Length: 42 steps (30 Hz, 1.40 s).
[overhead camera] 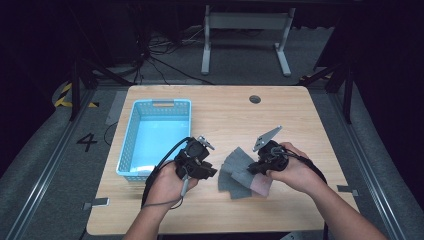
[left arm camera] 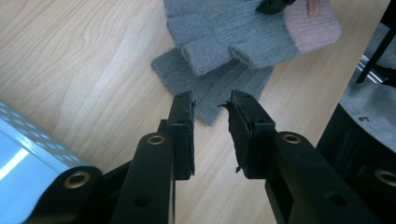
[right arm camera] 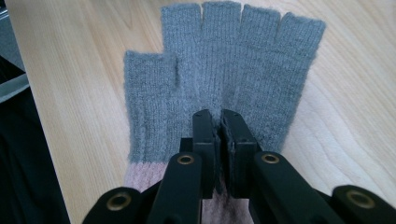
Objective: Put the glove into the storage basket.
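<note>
The top grey fingerless glove (right arm camera: 219, 74) lies flat on the bench (overhead camera: 230, 115), right of centre and toward the near edge, its pink cuff (left arm camera: 310, 25) nearest my right hand. My right hand-held gripper (right arm camera: 219, 116) has its jaws pressed together over the knit of the palm, just above the cuff (whether fabric is actually pinched between them I cannot tell). A second grey glove (left arm camera: 210, 88) sits beneath the first one, partly covered, its fingers poking out toward my left side.

My left hand-held gripper (left arm camera: 210, 107) hovers just beside that lower glove with its jaws apart, nothing between them, bare wood showing in the gap. In the high view my left hand (overhead camera: 167, 182) holds it near the middle of the bench.

Further left, a light blue basket (overhead camera: 131, 135) stands along the left edge, empty inside, its perforated wall close to my left hand-held gripper.
</note>
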Tool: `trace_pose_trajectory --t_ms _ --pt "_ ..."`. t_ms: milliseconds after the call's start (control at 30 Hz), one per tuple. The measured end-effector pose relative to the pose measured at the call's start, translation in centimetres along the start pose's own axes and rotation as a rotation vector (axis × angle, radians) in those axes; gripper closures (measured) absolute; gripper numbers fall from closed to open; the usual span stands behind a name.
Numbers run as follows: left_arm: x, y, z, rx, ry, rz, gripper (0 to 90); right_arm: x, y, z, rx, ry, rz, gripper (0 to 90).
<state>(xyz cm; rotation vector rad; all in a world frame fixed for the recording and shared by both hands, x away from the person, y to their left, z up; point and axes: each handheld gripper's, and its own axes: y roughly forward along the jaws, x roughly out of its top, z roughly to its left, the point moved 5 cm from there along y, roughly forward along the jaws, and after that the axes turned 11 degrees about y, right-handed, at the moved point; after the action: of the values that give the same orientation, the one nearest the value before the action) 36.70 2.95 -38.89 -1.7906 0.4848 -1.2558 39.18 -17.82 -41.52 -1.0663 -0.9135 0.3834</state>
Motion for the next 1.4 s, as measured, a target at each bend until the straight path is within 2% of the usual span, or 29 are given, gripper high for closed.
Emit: trace_pose_trajectory --t_ms 133,233,367,533,833,1000,1067,1100,1167,1200,1233,1400 --pt "-0.1 0.2 0.0 0.003 0.005 0.009 71.7 -0.3 0.8 0.2 0.006 -0.01 0.019 85.1" --pt "-0.2 0.5 0.1 0.005 0.009 0.026 77.4 -0.6 1.3 0.3 0.011 -0.015 0.029 85.1" --pt "-0.2 0.8 0.1 -0.016 0.005 0.034 82.1 -0.8 1.9 0.3 0.017 -0.022 0.043 85.1" --pt "-0.2 1.2 -0.1 -0.057 -0.021 0.031 76.7 -1.1 2.5 0.3 0.016 -0.019 0.058 85.0" --pt "-0.1 1.3 0.0 -0.016 -0.005 0.04 76.3 -1.5 3.7 0.4 0.009 -0.018 0.068 84.2" --pt "-0.7 2.1 -0.2 -0.022 -0.007 0.088 80.0 -1.6 3.8 0.6 0.006 -0.013 0.063 83.4" --pt "-0.8 2.3 -0.3 -0.01 -0.01 0.097 81.7 -1.7 3.9 0.6 0.004 -0.011 0.056 81.8" --pt "-0.8 2.4 -0.3 -0.013 0.01 0.088 82.7 -1.7 3.9 0.7 0.006 -0.005 0.047 81.8" --pt "-1.0 2.4 -0.6 -0.012 0.092 0.067 83.8 -1.7 3.7 0.8 0.013 -0.001 0.036 81.0" --pt "-1.0 2.3 -0.6 -0.013 0.09 0.064 85.1 -1.7 3.6 0.8 0.015 0.003 0.027 80.3" --pt "-1.0 2.3 -0.6 -0.017 0.062 0.054 86.1 -1.7 3.4 0.8 0.017 0.005 0.02 79.3" --pt "-1.0 2.0 -0.5 -0.025 -0.003 0.024 89.1 -1.8 2.0 1.0 0.023 0.021 -0.055 74.6"
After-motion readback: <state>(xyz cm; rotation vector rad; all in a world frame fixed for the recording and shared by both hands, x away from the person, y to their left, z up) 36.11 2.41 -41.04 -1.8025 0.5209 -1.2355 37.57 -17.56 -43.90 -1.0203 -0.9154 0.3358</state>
